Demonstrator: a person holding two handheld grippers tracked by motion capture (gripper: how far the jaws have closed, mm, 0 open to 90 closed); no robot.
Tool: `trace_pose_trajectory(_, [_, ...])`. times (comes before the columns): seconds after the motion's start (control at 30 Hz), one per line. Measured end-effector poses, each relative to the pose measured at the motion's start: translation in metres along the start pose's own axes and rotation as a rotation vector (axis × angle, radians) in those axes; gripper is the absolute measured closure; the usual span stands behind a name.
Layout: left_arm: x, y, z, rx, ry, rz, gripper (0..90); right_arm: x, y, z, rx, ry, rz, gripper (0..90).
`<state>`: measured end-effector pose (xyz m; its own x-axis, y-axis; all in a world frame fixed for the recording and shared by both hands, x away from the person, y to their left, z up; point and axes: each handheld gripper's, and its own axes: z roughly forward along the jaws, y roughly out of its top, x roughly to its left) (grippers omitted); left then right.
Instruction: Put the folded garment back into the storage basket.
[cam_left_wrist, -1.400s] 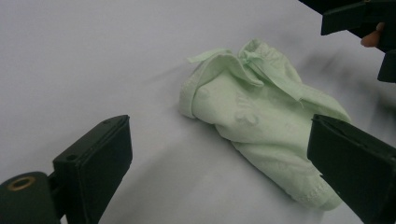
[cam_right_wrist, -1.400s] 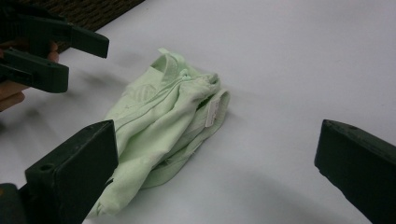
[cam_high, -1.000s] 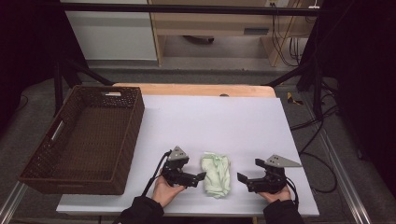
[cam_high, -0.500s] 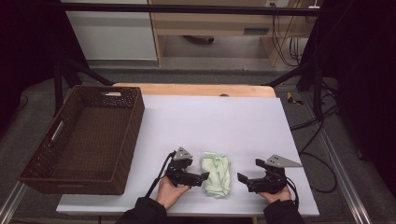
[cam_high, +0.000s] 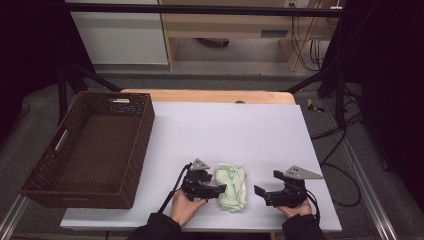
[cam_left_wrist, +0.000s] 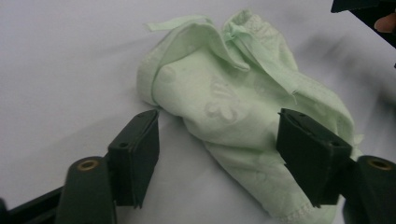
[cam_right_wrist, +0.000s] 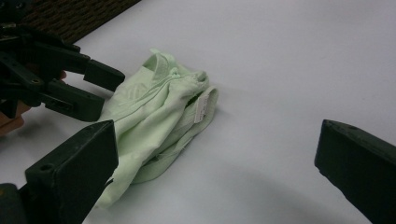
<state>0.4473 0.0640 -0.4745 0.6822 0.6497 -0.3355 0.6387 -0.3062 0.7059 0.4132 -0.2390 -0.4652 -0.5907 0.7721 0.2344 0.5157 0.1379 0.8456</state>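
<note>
L gripper (cam_high: 216, 189) has slid in toward the cloth (cam_high: 232, 186): a sec ago it sat just beside the cloth's edge w/ a strip of bare table between, half a sec ago it was nearly touching, now its jaws reach over that edge. Jaws have just been closing, from wide to about mid gap. In the left gripper view the cloth (cam_left_wrist: 243, 112) now lies between the jaws: one jaw is at its edge w/ a sliver of table showing, the other overlaps the fabric. Can't tell if the pads press it yet.
</note>
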Motion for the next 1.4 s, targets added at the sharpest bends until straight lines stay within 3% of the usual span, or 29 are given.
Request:
trace_pose_trajectory(0.3, [-0.008,0.0,0.008,0.008,-0.006,-0.003,41.0,0.0,0.0,0.0,-0.001,0.002,0.001,0.2])
trace_pose_trajectory(1.13, [-0.026,-0.003,0.02,-0.004,0.12,-0.017,70.1,0.001,0.0,0.0,-0.002,0.002,0.003,0.2])
trace_pose_trajectory(1.4, [-0.028,-0.005,0.021,-0.022,0.12,-0.018,79.3,0.001,0.0,0.0,-0.002,0.0,0.002,0.2])
